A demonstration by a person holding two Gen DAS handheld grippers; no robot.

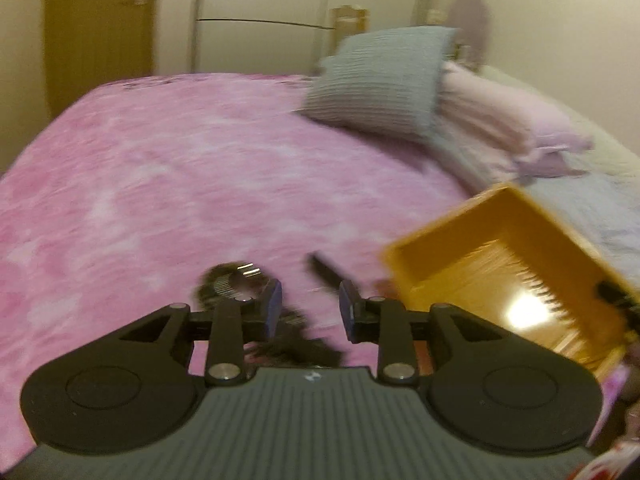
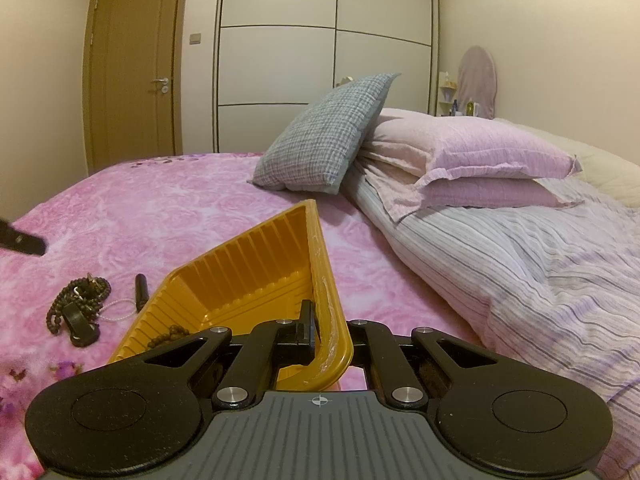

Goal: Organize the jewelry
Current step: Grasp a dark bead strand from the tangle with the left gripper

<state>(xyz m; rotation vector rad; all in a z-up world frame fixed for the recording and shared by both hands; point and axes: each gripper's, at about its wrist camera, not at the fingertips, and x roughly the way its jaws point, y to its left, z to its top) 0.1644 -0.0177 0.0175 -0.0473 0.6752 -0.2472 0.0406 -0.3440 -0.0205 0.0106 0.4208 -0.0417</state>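
Note:
An orange plastic tray (image 2: 248,264) is tilted up off the pink bedspread, and my right gripper (image 2: 332,336) is shut on its near rim. A string of dark beads (image 2: 168,336) lies inside it. On the bedspread left of the tray lie a pile of dark bead strings (image 2: 78,300), a short black piece (image 2: 141,286) and a thin white chain (image 2: 116,312). In the blurred left wrist view my left gripper (image 1: 310,312) hovers over the bead pile (image 1: 224,284), blue pads apart with nothing pressed between them. The tray (image 1: 420,240) is at its right.
A pink bedspread (image 2: 160,208) covers the bed. A grey checked pillow (image 2: 320,140) leans on pink pillows (image 2: 472,148), with a striped blanket (image 2: 520,264) at right. A door (image 2: 132,68) and wardrobe (image 2: 320,60) stand beyond the bed.

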